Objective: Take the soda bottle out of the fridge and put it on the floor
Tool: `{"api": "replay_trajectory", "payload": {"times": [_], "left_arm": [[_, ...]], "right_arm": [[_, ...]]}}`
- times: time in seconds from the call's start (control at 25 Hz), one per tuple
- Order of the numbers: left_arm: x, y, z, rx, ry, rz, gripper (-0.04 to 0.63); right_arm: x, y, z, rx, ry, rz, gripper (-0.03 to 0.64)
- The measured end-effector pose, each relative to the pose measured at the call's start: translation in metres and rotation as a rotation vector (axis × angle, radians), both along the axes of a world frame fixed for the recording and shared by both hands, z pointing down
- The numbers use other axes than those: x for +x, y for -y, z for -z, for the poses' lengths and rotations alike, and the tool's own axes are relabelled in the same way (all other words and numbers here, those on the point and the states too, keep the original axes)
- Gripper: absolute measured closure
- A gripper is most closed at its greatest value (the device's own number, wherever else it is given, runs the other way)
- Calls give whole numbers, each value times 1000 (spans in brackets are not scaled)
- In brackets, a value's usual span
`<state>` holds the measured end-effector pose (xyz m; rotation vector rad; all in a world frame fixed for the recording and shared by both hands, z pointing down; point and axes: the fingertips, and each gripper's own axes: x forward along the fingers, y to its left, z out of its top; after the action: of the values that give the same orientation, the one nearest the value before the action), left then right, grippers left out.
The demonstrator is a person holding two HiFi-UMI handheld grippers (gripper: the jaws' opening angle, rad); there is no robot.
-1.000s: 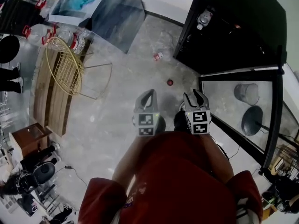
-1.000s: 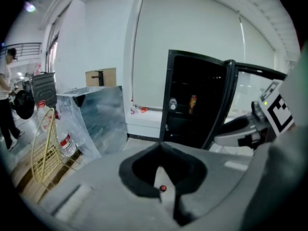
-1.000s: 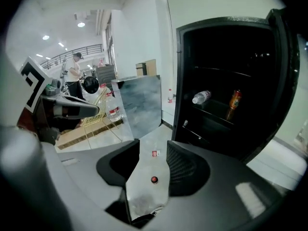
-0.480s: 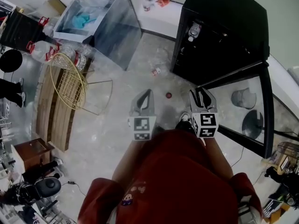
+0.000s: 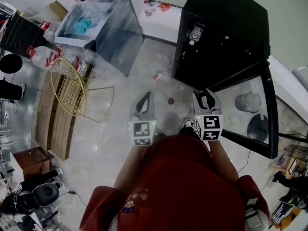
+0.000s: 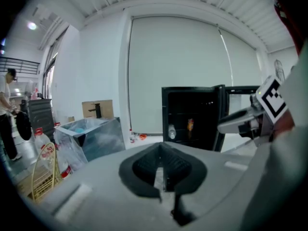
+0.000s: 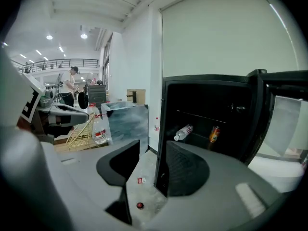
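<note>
The black fridge [image 5: 226, 28] stands open at the upper right of the head view. On its shelf lies a clear soda bottle [image 5: 194, 34] on its side; the right gripper view shows the bottle [image 7: 184, 132] beside an orange can [image 7: 213, 134]. In the left gripper view the bottle [image 6: 172, 132] is small and far off. My left gripper [image 5: 146, 100] hangs over the floor well short of the fridge, jaws together with only a thin slit, holding nothing. My right gripper [image 5: 206, 99] is open and empty, pointing at the fridge opening, still apart from the bottle.
The fridge's glass door [image 5: 250, 105] swings out to the right of my right gripper. A red cap [image 5: 170, 101] and a small red-white scrap [image 5: 157, 77] lie on the floor ahead. A translucent bin [image 5: 103, 23], a yellow wire basket [image 5: 70, 83] and water bottles [image 5: 43, 57] stand left.
Both grippers have risen and tipped up from the floor toward the fridge. The head view now takes in more of the fridge's top. Neither jaw opening has changed.
</note>
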<state>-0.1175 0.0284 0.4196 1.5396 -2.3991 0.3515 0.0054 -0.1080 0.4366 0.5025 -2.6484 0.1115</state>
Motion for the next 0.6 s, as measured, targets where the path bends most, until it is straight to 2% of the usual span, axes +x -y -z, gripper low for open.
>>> {"api": "replay_trajectory", "payload": {"times": [0.6], "left_arm": [[21, 4, 2, 1, -2, -17, 595]], "right_arm": [[24, 6, 6, 16, 5, -28, 456]]}}
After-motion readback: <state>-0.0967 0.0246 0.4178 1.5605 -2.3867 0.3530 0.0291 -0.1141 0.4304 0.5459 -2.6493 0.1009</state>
